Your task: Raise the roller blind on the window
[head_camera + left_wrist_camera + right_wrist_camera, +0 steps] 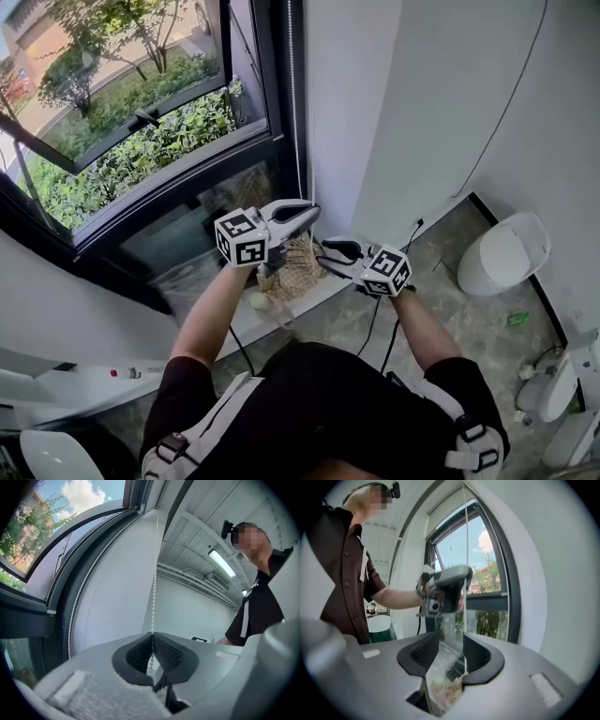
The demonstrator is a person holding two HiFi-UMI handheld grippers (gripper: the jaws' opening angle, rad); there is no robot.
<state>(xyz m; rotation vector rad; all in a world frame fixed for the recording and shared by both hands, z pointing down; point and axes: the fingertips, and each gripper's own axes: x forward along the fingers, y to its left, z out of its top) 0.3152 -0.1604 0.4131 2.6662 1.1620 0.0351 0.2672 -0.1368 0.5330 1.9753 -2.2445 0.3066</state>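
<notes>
Frame centre, head view: left gripper (pixel 312 214) clamped shut on bead chain (pixel 154 573), taut upward beside window (pixel 141 141) frame. Just right and lower: right gripper (pixel 326 255), jaws apart, chain hanging unpinched between them, close to the jaw at picture right.

The head view looks steeply down from up high, with the window (pixel 141 141) on the left. The left gripper view looks up, very near the bead chain (pixel 154 573). The right gripper view looks up too. All three show the window.
</notes>
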